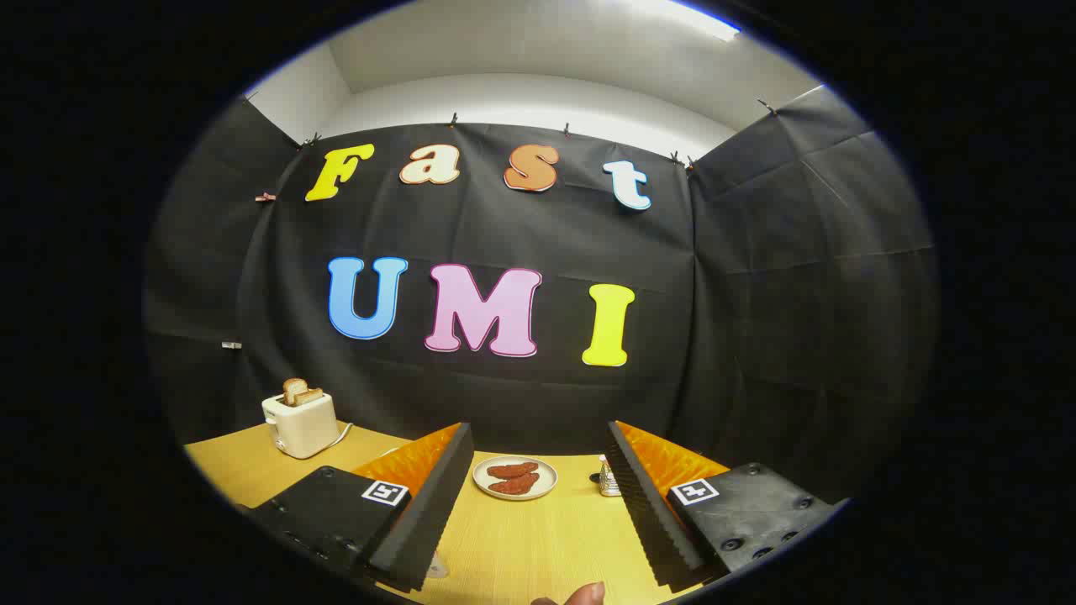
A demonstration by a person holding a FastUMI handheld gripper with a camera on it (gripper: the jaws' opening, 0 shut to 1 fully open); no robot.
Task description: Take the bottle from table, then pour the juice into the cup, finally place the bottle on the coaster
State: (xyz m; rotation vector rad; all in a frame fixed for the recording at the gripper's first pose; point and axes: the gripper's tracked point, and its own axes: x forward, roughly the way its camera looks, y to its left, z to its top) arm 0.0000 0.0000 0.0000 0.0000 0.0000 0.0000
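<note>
My gripper (538, 458) is held above the wooden table (521, 546), its two fingers spread wide apart with nothing between them. Beyond the fingers, near the far wall, lies a white plate (514, 478) with reddish-brown food pieces on it. A small silvery ridged thing (609, 482) peeks out from behind the right finger; I cannot tell what it is. A brown rounded tip (582, 595) pokes up at the near edge of the table, between the fingers, too little of it showing to name it.
A cream toaster (300, 423) with toast slices in its slots stands at the far left of the table, its cord trailing right. Black cloth walls close the booth on three sides.
</note>
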